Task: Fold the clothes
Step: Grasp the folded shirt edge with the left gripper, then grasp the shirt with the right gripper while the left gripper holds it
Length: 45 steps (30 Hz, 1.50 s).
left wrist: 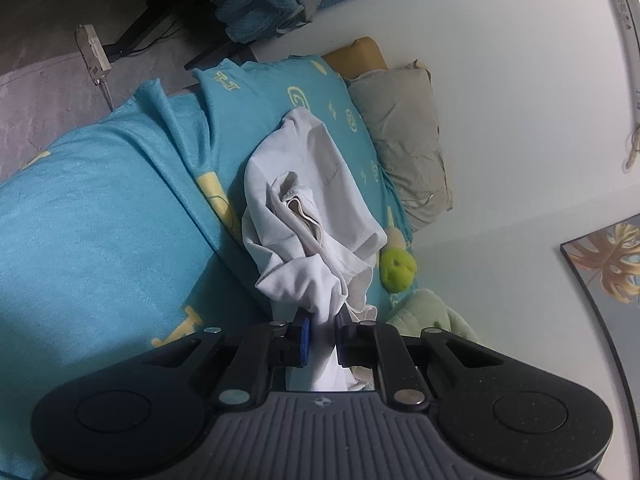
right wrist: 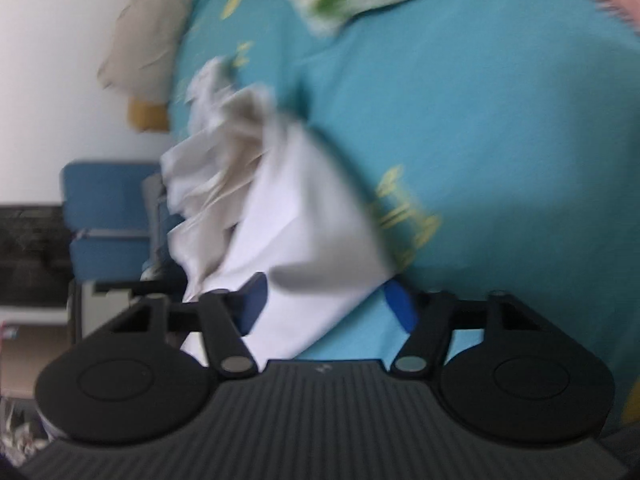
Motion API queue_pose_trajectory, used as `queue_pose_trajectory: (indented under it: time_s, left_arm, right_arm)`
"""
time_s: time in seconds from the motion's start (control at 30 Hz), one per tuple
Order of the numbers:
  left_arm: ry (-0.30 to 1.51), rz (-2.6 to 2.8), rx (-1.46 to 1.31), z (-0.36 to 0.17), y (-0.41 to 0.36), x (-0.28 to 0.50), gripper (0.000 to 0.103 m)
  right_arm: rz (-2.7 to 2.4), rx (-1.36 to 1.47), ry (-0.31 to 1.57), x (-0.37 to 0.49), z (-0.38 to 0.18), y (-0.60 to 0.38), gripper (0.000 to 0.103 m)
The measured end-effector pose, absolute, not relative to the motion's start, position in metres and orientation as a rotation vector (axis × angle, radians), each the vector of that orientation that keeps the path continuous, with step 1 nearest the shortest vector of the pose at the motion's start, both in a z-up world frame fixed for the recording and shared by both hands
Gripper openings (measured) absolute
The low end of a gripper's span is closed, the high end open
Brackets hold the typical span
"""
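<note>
A white garment hangs bunched above the turquoise bedspread. My left gripper is shut on a gathered fold of it, and cloth runs down between the blue pads. In the blurred right wrist view the same white garment spreads in front of my right gripper. Its blue pads stand wide apart, so it is open, with a flat corner of the cloth lying between the fingers. I cannot tell whether that cloth touches the pads.
A grey pillow and a mustard cushion lie against the white wall. A green plush toy and a pale green blanket sit near the garment. A blue chair stands beside the bed.
</note>
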State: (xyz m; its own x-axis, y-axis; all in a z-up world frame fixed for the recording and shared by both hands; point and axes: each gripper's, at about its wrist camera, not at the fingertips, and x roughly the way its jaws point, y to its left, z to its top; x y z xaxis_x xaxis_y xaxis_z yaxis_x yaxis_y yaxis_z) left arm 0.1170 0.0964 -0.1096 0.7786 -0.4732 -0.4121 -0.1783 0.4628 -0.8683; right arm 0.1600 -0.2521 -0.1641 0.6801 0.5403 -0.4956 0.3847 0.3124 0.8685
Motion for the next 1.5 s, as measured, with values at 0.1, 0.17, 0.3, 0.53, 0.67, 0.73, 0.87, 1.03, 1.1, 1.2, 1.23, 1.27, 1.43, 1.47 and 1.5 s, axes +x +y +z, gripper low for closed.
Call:
queue_pose_trajectory:
  time_s: [0.1,0.17,0.3,0.53,0.67,0.73,0.87,1.03,1.1,1.2,1.23,1.27,1.43,1.47,1.5]
  left_arm:
    - [0.684,-0.203,-1.077,-0.108,0.095,0.119,0.012]
    - [0.679,-0.203,-1.06,-0.106,0.095,0.119,0.012]
    - [0.646,-0.222,-1.024,-0.084,0.096,0.111,0.011]
    - [0.581,-0.256,-0.956,-0.035,0.098,0.088,0.01]
    - [0.598,-0.26,-0.953,-0.013,0.101,0.048,0.01]
    - [0.612,-0.261,-0.955,-0.004,0.102,0.027,0.01]
    - [0.64,-0.263,-0.958,0.016,0.106,-0.017,0.01]
    - [0.656,-0.272,-0.977,0.024,0.111,-0.058,0.01]
    - [0.655,-0.256,-0.972,0.028,0.11,-0.057,0.01]
    - [0.66,-0.243,-0.975,0.031,0.109,-0.038,0.01]
    - [0.662,-0.237,-0.981,0.031,0.108,-0.028,0.011]
    - [0.664,-0.233,-0.983,0.031,0.108,-0.016,0.011]
    - [0.683,-0.184,-0.969,0.026,0.101,0.055,0.011]
    - [0.686,-0.174,-0.96,0.024,0.1,0.069,0.011]
    - [0.69,-0.163,-0.95,0.021,0.099,0.084,0.011]
  right_arm:
    - [0.055,1.267,0.841,0.159,-0.162,-0.258,0.029]
    - [0.01,1.247,0.814,0.159,-0.161,-0.261,0.017]
    - [-0.005,1.183,0.725,0.156,-0.144,-0.265,0.012]
    - [0.103,1.016,0.607,0.147,-0.075,-0.268,0.01]
    - [0.128,1.001,0.586,0.113,-0.052,-0.271,0.01]
    - [0.136,0.993,0.58,0.09,-0.043,-0.271,0.01]
    - [0.152,0.976,0.569,0.045,-0.025,-0.272,0.01]
    - [0.173,0.97,0.553,0.0,-0.012,-0.274,0.01]
    - [0.172,0.982,0.568,0.002,-0.014,-0.275,0.01]
    - [0.165,0.991,0.578,0.018,-0.015,-0.275,0.01]
    - [0.164,0.993,0.58,0.027,-0.016,-0.275,0.01]
    - [0.163,0.995,0.581,0.036,-0.016,-0.275,0.01]
    - [0.137,1.009,0.611,0.101,-0.026,-0.274,0.01]
    - [0.13,1.006,0.617,0.115,-0.029,-0.273,0.01]
    - [0.122,1.002,0.623,0.129,-0.032,-0.272,0.01]
